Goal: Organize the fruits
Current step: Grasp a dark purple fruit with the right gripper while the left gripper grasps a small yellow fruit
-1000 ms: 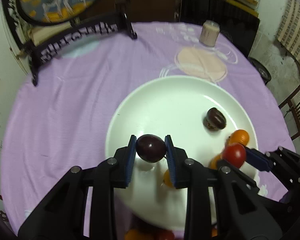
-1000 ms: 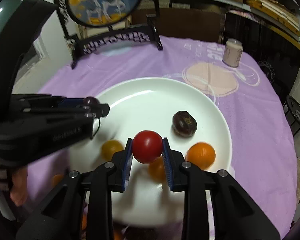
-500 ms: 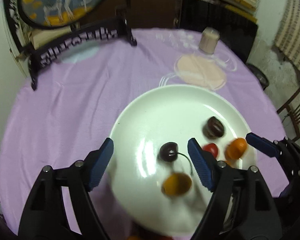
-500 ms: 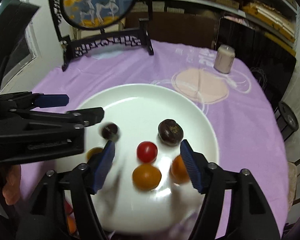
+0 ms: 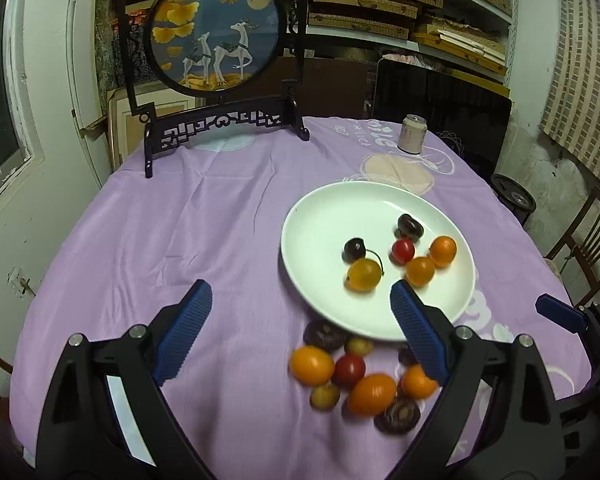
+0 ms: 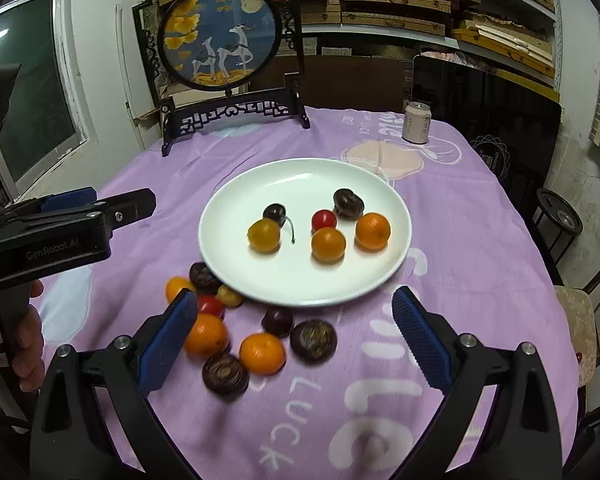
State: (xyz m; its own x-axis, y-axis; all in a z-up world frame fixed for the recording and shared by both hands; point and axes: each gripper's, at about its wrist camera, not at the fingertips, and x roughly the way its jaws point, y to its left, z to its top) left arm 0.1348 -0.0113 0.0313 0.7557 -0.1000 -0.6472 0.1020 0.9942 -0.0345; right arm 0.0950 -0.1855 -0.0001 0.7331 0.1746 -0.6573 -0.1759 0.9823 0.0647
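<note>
Six small fruits sit on the white plate (image 6: 396, 216), among them a dark cherry (image 6: 274, 213) and a red tomato (image 6: 323, 219). More fruits (image 6: 260, 352) lie in a bunch on the purple cloth (image 6: 480, 240) just beside the plate. The left gripper (image 5: 300, 316) and the right gripper (image 6: 294, 320) both have their jaws wide apart and hold nothing.

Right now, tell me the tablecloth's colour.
Purple, with white and peach print; the tablecloth shows best in the right wrist view.

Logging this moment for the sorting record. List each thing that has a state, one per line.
left gripper: open, empty
right gripper: open, empty
white plate: holds six fruits
loose fruits: lying on the purple cloth, off the plate
can: upright
</note>
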